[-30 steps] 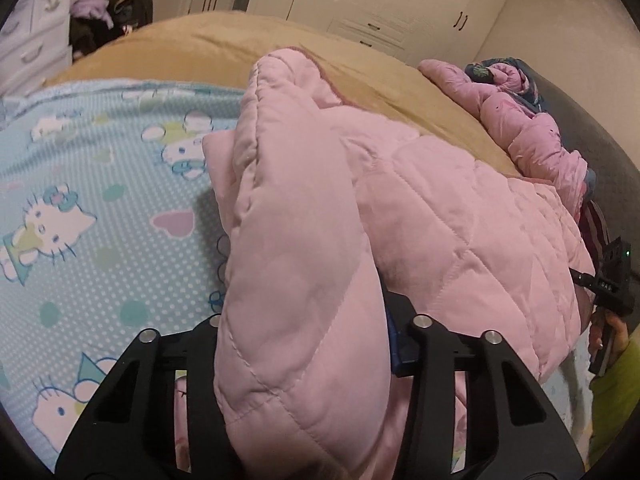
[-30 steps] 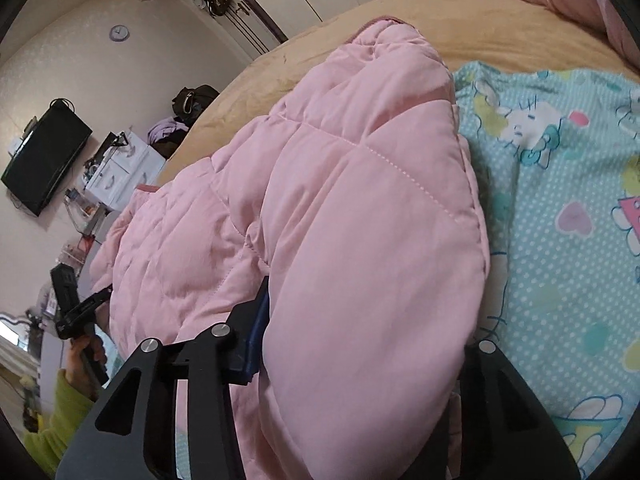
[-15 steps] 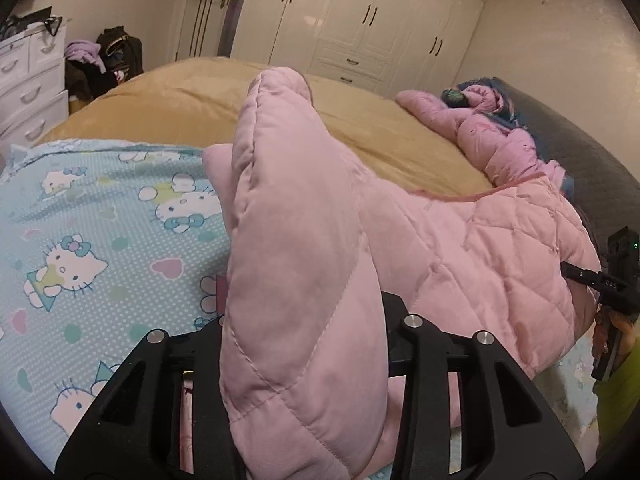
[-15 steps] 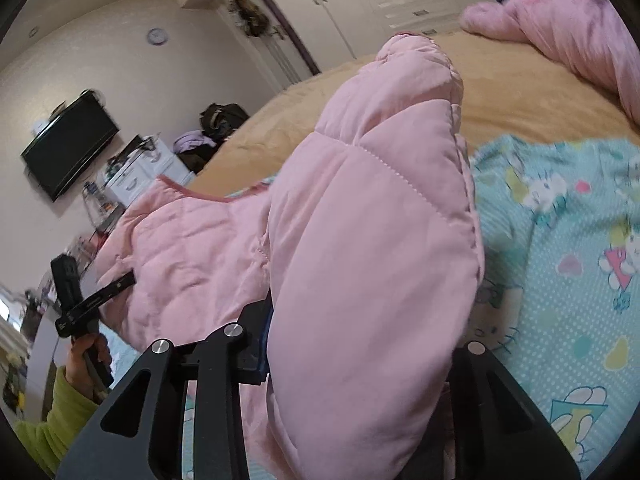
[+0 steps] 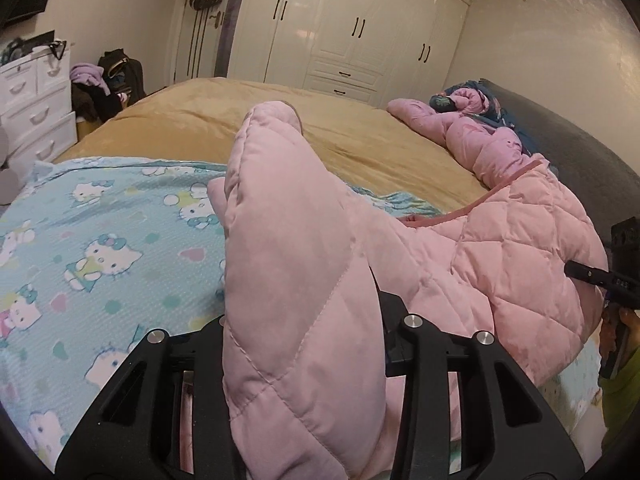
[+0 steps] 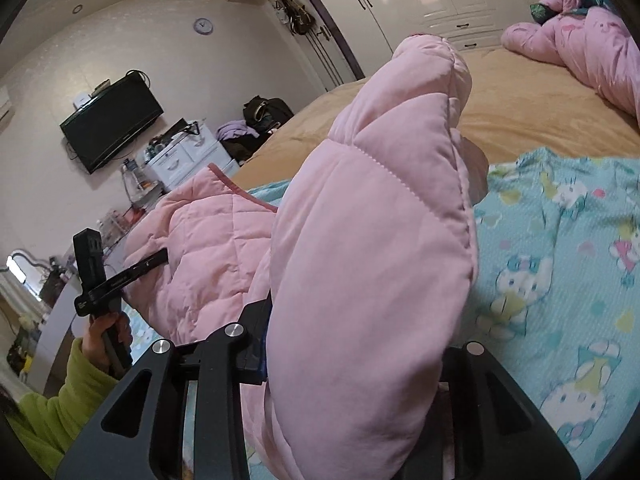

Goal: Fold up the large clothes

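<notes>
A pink quilted jacket (image 5: 520,248) hangs partly lifted over a blue cartoon-cat sheet (image 5: 100,240) on the bed. My left gripper (image 5: 304,320) is shut on a thick fold of it, which bulges up between the fingers and hides the pads. My right gripper (image 6: 356,340) is shut on another padded fold (image 6: 372,240) in the same way. Each gripper appears in the other's view, at the jacket's far side: the right gripper (image 5: 592,274) and the left gripper (image 6: 152,260), held by a hand in a green sleeve (image 6: 72,392).
A tan bedspread (image 5: 240,116) covers the far bed. A second pink bundle (image 5: 472,132) lies by the dark headboard (image 5: 580,148). White wardrobes (image 5: 360,32) stand behind. White drawers (image 5: 36,108), dark bags and a wall television (image 6: 112,124) line the left side.
Both grippers have risen with their folds of the jacket. The jacket's body has come up off the sheet, and more of the room shows above the bed.
</notes>
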{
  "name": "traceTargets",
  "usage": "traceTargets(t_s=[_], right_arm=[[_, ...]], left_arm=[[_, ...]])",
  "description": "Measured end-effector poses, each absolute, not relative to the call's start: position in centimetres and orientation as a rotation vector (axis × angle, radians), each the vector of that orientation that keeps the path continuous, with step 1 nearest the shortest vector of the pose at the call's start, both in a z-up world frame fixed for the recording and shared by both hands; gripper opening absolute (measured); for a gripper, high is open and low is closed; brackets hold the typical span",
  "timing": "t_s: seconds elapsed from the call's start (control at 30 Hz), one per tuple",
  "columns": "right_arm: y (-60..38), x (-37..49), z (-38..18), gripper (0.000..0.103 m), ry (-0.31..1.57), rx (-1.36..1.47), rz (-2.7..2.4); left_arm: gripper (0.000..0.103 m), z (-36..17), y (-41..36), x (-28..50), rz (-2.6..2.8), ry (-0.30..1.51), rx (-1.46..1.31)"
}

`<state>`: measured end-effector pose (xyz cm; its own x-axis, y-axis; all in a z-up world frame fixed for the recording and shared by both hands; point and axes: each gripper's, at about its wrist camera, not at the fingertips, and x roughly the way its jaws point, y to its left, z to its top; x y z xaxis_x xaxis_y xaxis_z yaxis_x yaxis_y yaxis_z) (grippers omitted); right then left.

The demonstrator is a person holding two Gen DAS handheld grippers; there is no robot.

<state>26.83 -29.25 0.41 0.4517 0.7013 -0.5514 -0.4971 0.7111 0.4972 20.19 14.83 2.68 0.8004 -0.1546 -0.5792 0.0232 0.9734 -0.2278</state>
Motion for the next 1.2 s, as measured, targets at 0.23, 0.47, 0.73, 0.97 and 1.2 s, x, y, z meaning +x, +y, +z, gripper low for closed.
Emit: traceTargets(t_s=[0.23, 0.47, 0.73, 0.97, 1.2], right_arm=[[-30.4, 25.8, -0.2, 0.033, 0.83, 0.339, 0.735], [-31.8, 27.2, -2.4, 0.034, 0.901, 0.363, 0.635], [-32.5, 28.7, -7.5, 0.058, 1.053, 0.323, 0.42], [-33.4, 29.2, -10.1, 0.099, 1.088, 0.353, 0.3], [-33.0, 27.9, -7.3, 0.099, 0.993, 0.256, 0.205]], left_arm=[[0.031, 1.9, 15.0, 18.1, -0.08, 0.654, -0.206], [0.031, 0.1, 16.1, 18.0, -0.041, 0.691, -0.23], [0.038, -2.2, 17.1, 18.5, 0.01, 0.744, -0.248], [0.065, -3.7, 17.4, 18.9, 0.076, 0.795, -0.195], [0.085, -2.6, 17.9, 17.9, 0.162, 0.753, -0.161]])
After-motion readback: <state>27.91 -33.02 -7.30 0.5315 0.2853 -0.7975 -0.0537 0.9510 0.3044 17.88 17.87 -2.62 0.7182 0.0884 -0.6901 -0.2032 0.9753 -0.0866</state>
